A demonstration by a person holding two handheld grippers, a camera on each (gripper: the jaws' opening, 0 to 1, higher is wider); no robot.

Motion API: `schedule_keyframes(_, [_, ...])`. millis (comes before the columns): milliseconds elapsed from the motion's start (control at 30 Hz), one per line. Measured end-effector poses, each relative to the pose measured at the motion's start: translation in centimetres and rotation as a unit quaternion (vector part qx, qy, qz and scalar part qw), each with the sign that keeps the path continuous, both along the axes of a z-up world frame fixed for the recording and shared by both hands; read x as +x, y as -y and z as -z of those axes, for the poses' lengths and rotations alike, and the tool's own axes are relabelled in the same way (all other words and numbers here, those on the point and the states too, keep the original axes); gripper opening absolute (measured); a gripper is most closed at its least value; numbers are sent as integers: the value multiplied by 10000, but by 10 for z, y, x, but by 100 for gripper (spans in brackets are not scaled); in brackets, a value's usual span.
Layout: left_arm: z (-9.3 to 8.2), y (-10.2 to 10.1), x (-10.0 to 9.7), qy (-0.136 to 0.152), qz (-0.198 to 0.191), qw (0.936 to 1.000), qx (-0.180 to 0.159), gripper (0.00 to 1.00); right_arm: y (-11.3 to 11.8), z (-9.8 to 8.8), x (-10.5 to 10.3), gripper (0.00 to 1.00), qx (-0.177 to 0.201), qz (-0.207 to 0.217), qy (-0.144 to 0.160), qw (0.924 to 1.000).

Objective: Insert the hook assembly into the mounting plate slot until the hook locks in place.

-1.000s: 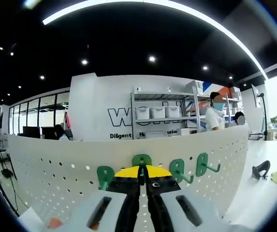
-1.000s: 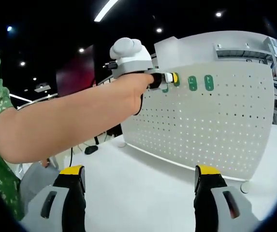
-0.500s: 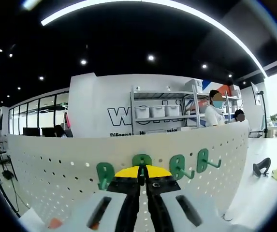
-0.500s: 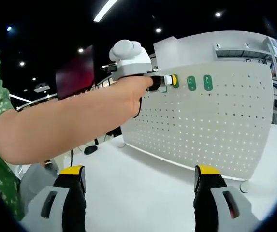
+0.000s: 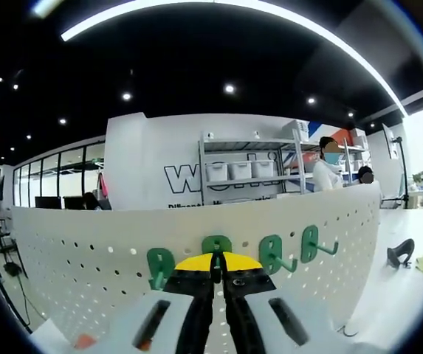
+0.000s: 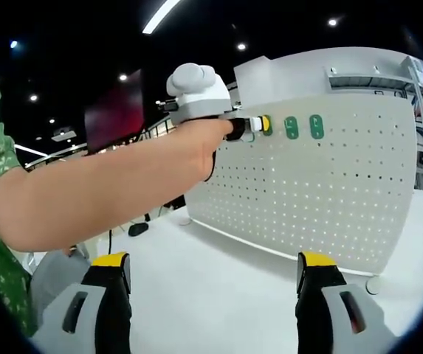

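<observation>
Barely any change from second ago: left tongs [image 5: 216,259] still pressed at pegboard [image 5: 78,258], same spot. Left gripper view, left to right: green hook [image 5: 159,265], then clamped hook [image 5: 216,244] with tongs closed on it near top edge of board, then two more green hooks [image 5: 272,254] with prongs sticking out toward right, tips curled up. Black hook [image 5: 399,254] lies on tabletop [image 5: 396,295] far right. Right gripper view: right tongs [image 6: 215,284] wide apart, holding nothing, low over tabletop; left tongs [image 6: 259,124] meet board at row of green hooks.

The left gripper [image 6: 259,124] is easing slightly leftward along the pegboard [image 6: 329,192], away from its green hooks [image 6: 303,127].
</observation>
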State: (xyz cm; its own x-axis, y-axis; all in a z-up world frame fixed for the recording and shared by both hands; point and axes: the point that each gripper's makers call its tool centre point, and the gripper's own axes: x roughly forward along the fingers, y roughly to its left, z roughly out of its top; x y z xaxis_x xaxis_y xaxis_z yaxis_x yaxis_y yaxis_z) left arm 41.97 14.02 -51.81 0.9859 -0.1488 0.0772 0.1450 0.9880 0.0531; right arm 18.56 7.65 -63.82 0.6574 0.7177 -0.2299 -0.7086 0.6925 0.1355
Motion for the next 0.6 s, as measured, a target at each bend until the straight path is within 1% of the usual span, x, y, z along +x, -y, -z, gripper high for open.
schedule_keyframes(167, [4,0,1,-60,5,10000,12,3,-1,0,0,95,2,-6,4,10000])
schedule_keyframes(233, [2,0,1,-26,0,10000,19,3,0,0,1,95,0,0,1,10000])
schedule_keyframes(600, [3,1,2,-30,-1,10000,-5,3,1,2,2,95,-20,18,-24,10000])
